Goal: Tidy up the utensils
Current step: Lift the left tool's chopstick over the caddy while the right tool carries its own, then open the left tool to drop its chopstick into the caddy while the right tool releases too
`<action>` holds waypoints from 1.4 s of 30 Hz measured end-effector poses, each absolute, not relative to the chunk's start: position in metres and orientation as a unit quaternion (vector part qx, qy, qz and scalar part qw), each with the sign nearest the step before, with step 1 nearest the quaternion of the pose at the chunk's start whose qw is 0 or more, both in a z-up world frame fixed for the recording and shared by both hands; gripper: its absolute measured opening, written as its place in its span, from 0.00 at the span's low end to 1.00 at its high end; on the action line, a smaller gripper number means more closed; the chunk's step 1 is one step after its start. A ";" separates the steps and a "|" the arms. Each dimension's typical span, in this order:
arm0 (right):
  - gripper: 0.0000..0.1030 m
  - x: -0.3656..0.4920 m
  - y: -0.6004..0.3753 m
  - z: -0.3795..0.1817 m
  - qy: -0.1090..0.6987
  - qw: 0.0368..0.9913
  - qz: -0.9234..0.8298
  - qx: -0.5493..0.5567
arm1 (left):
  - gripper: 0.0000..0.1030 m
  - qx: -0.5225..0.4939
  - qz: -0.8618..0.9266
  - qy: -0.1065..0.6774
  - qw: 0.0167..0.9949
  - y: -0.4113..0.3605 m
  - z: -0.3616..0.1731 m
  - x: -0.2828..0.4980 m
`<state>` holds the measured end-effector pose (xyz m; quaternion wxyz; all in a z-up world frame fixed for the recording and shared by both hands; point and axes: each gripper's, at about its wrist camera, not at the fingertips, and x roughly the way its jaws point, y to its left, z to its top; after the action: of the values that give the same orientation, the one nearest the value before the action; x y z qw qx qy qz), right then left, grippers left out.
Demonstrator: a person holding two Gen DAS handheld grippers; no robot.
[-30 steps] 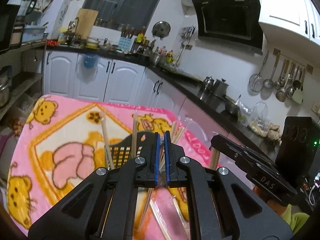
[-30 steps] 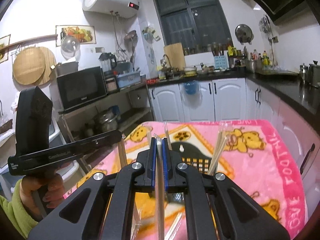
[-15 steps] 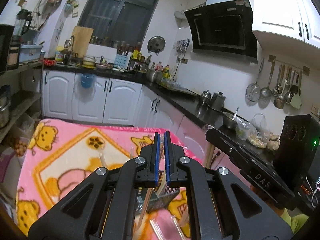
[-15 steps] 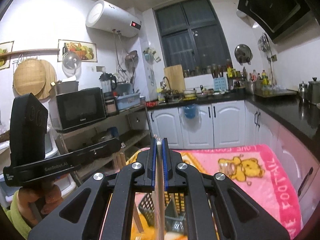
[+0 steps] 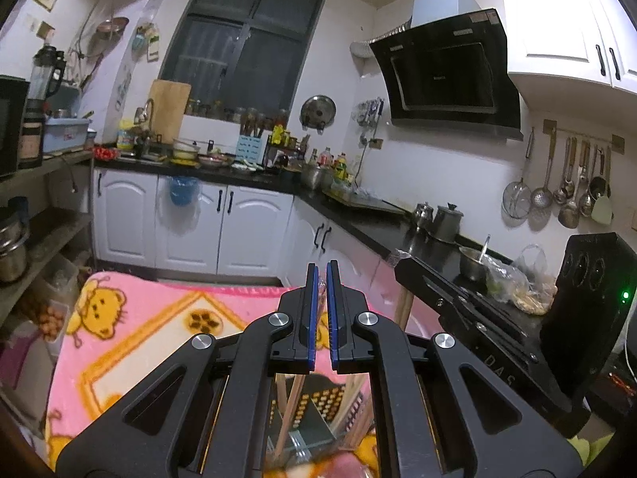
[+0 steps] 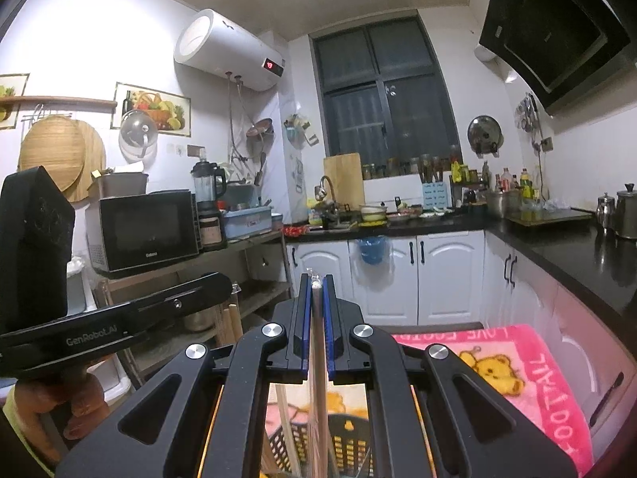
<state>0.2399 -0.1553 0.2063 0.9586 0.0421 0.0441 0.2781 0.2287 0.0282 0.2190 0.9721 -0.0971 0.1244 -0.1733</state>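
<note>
Over the pink bear blanket [image 5: 131, 330] both grippers are raised. My left gripper [image 5: 322, 310] is shut on a wrapped pair of wooden chopsticks [image 5: 292, 406], which hangs down under the jaws. From the right wrist view, that left gripper [image 6: 225, 285] is on the left with its chopsticks [image 6: 230, 324] dangling below the tip. Another pale wrapped pair of chopsticks [image 6: 317, 358] stands upright in my shut right gripper [image 6: 317, 310]. A black perforated utensil basket [image 6: 350, 438] lies below both, and sticks lean in it [image 5: 318, 410].
A person's hand [image 6: 79, 402] holds the left gripper's handle. White cabinets [image 5: 191, 227] and a black counter [image 6: 577, 247] run behind and to the right of the table. An open shelf with a microwave [image 6: 147, 231] stands on the left.
Both grippers have risen and tipped up, each keeping its chopsticks. The basket and blanket have sunk to the bottom of both views, and more of the kitchen wall shows.
</note>
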 end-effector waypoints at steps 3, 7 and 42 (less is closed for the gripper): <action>0.06 0.244 -0.154 0.206 0.028 0.960 0.276 0.046 | 0.02 -0.099 -0.169 0.122 0.973 0.029 0.217 0.233; 0.06 0.252 -0.152 0.203 0.015 0.959 0.277 0.050 | 0.02 -0.105 -0.161 0.122 0.974 0.033 0.211 0.243; 0.14 0.293 -0.158 0.133 0.104 0.963 0.237 0.074 | 0.02 -0.148 -0.171 0.197 0.954 0.042 0.139 0.273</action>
<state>0.2930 -0.1577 0.1329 0.9631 0.0739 0.1042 0.2369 0.2726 0.0419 0.1393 0.9539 -0.1482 0.1967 -0.1713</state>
